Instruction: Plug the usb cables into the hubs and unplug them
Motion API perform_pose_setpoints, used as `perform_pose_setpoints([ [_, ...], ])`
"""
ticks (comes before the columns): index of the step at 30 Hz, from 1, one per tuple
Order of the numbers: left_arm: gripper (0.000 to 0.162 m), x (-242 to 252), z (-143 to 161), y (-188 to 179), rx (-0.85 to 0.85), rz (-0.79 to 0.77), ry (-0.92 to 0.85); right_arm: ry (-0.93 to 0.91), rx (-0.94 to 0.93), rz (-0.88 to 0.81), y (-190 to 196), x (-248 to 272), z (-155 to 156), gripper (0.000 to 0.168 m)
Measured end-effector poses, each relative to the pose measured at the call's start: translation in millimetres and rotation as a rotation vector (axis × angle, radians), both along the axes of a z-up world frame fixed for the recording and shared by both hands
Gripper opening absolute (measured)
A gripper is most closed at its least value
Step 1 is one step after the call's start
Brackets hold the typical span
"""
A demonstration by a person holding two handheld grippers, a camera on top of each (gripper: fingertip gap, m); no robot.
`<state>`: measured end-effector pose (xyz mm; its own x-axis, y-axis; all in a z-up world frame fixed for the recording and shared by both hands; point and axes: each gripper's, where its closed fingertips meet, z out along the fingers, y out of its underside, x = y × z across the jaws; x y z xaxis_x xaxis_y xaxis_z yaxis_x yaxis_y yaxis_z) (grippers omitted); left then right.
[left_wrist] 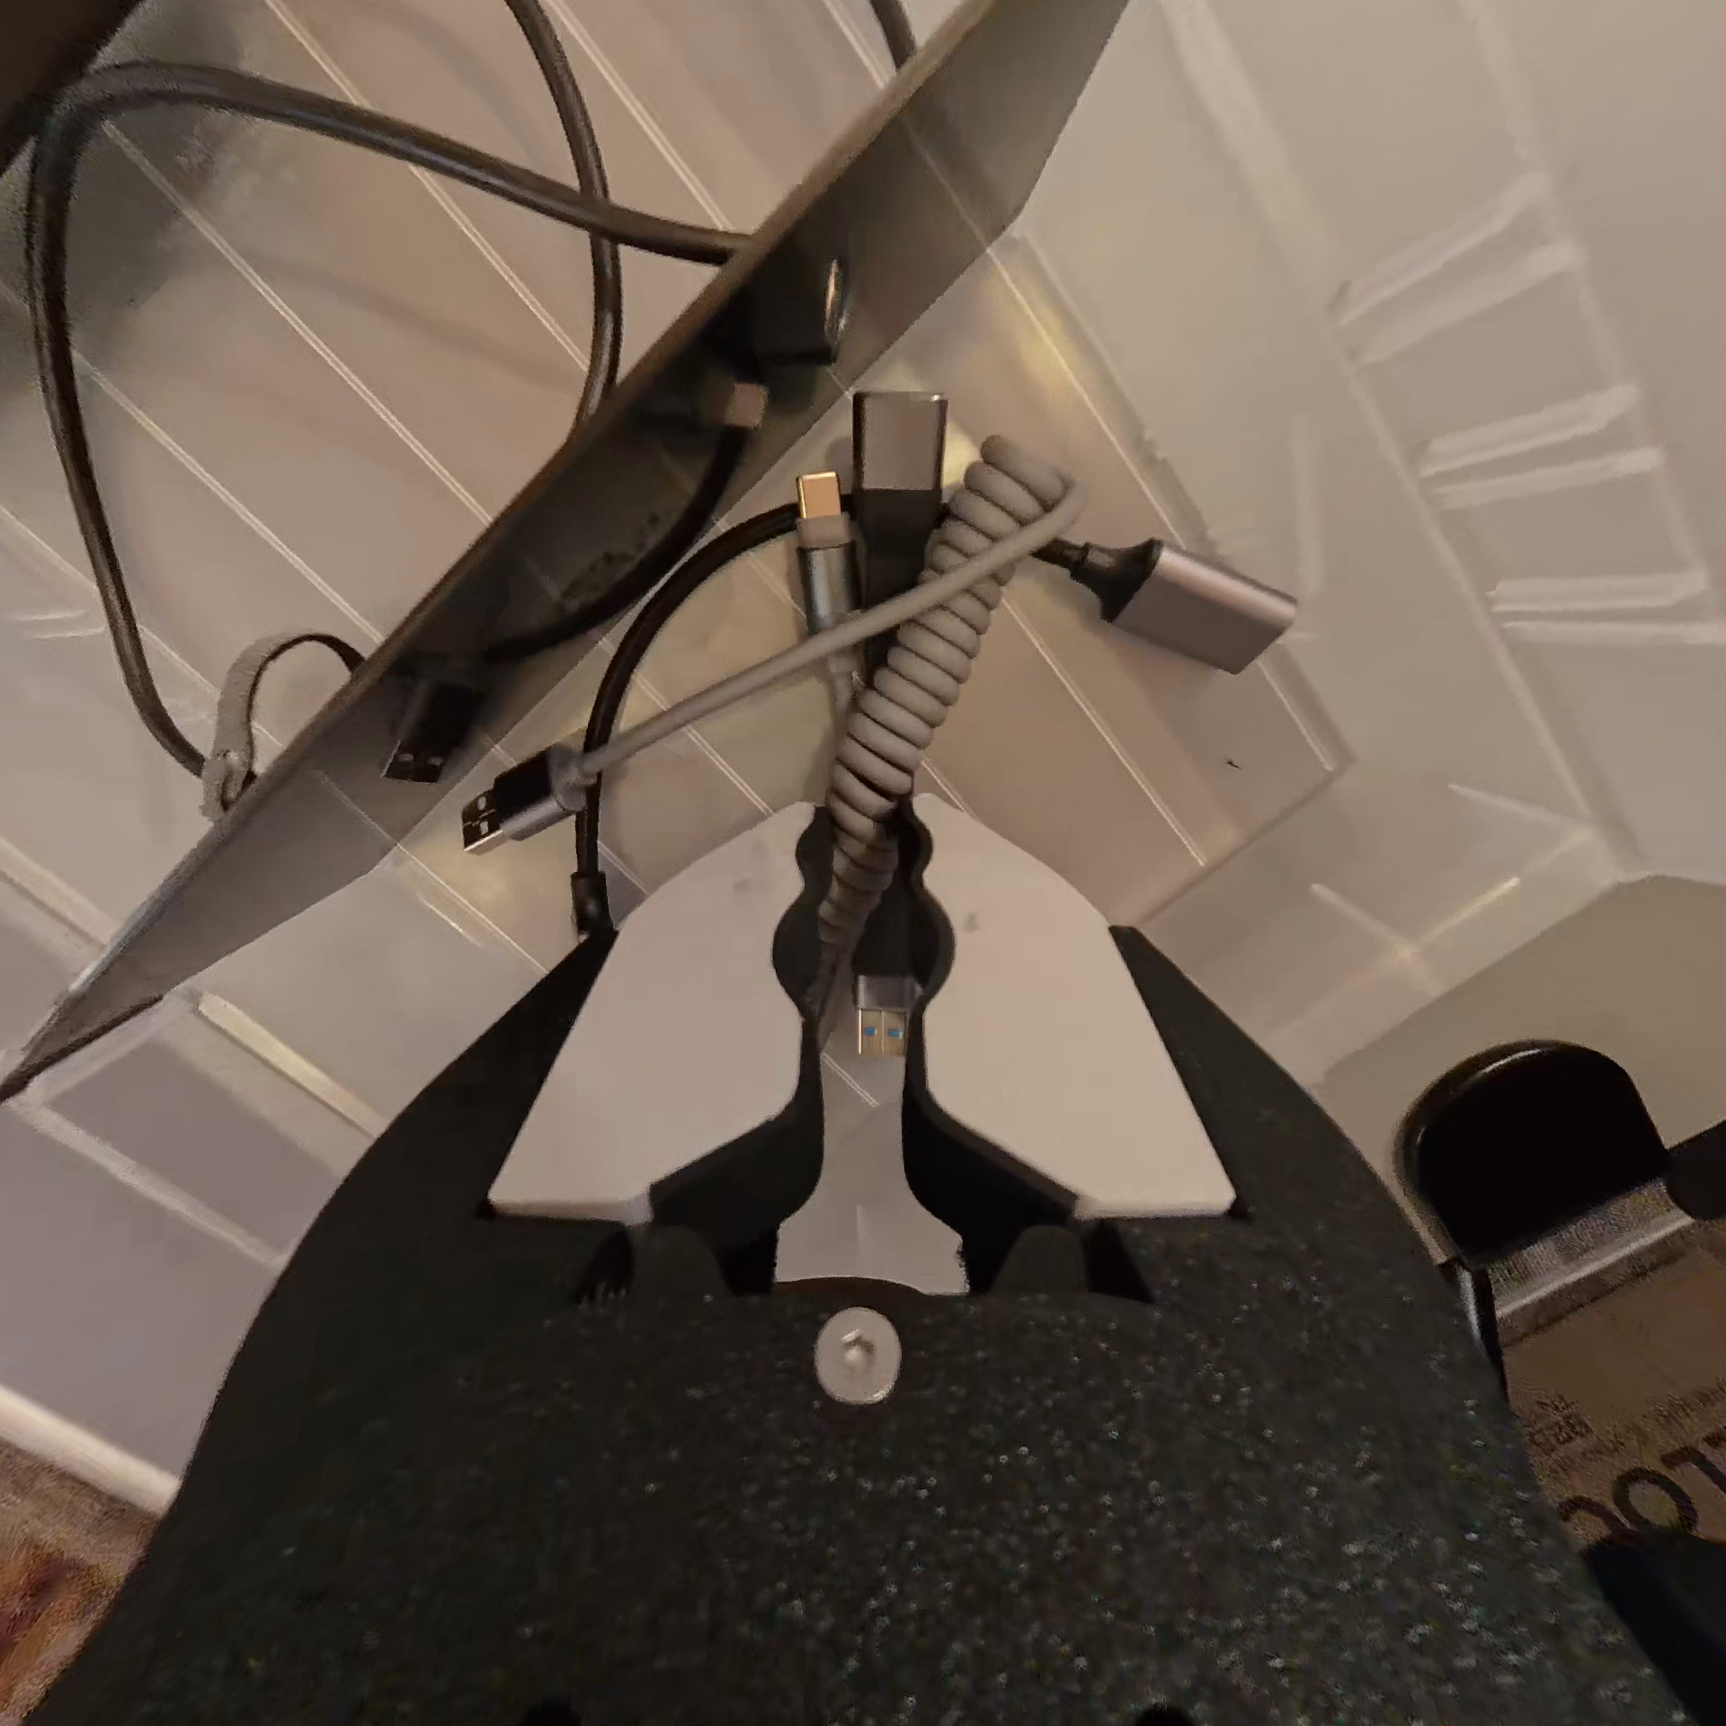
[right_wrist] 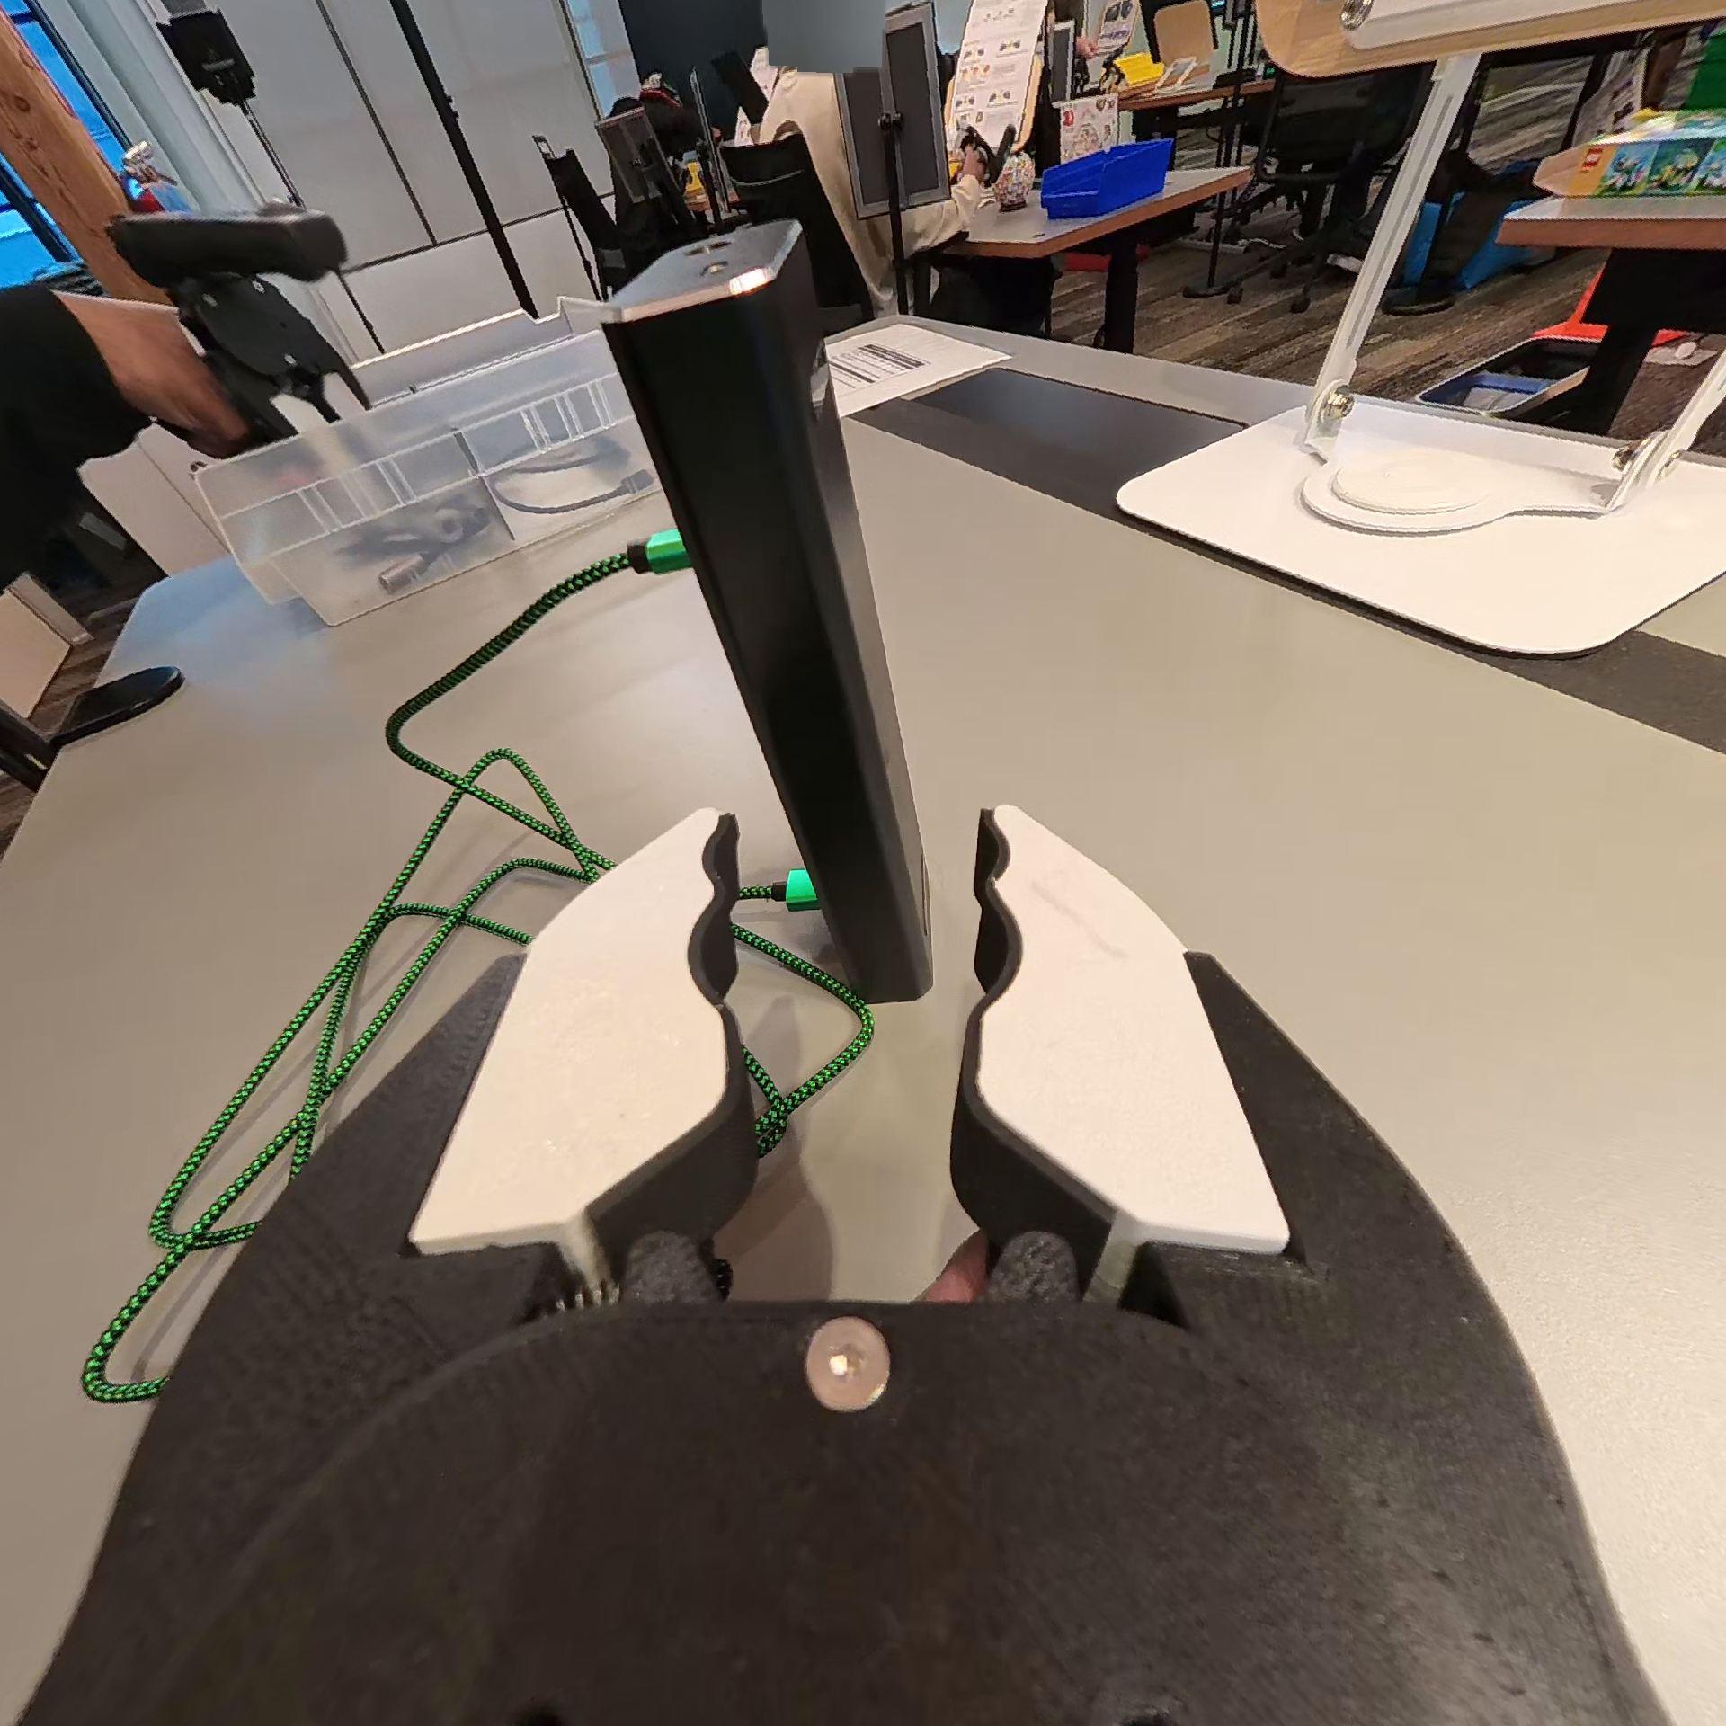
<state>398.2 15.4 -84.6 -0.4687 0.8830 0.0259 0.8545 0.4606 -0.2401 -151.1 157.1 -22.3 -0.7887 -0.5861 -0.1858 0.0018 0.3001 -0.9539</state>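
Now the left gripper (left_wrist: 855,897) is pinched nearly closed on a bundle of cables: a grey coiled cable (left_wrist: 920,644) and a short black lead with a silver USB plug (left_wrist: 883,1018) hanging back between the fingers. Above the fingertips the bundle fans out: a gold-tipped plug (left_wrist: 818,500), a grey socket end (left_wrist: 898,439) pointing up, another socket end (left_wrist: 1200,602) off to the right, and a plug (left_wrist: 509,813) on a thin grey cable to the left. That makes at least four connector ends past the tips. Just behind them sits the clear bin (left_wrist: 1167,654), with its wall cutting across the upper left and more dark cables (left_wrist: 327,121) looped inside.

Over on the right, the right gripper (right_wrist: 850,897) stands wide open, gripping nothing, its fingers either side of the foot of the tall black hub (right_wrist: 775,607). Whether the pads touch it, I cannot tell. The hub stands upright on the grey table (right_wrist: 1261,934), leaning slightly. Two green plugs (right_wrist: 663,553) sit in its left face, one high, one low, and their green-black braided cable (right_wrist: 392,934) sprawls left toward the table's near edge. Right of the hub the tabletop lies open up to a white stand (right_wrist: 1401,532).
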Motion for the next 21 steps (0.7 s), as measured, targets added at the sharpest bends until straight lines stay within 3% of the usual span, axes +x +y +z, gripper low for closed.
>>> perform_pose_setpoints([
  [1,0.012,0.7,3.6,1.3,-0.009,-0.004,0.005,0.0,0.0,0.002,0.2,0.2,0.0,0.048],
  [11,0.009,16.1,80.6,5.1,-0.253,0.014,0.008,0.012,0.0,0.006,1.2,1.4,-0.7,0.048],
  [21,0.009,-11.3,208.2,20.0,-0.656,-0.023,0.025,0.017,-0.004,0.001,2.0,1.0,-0.7,0.048],
])
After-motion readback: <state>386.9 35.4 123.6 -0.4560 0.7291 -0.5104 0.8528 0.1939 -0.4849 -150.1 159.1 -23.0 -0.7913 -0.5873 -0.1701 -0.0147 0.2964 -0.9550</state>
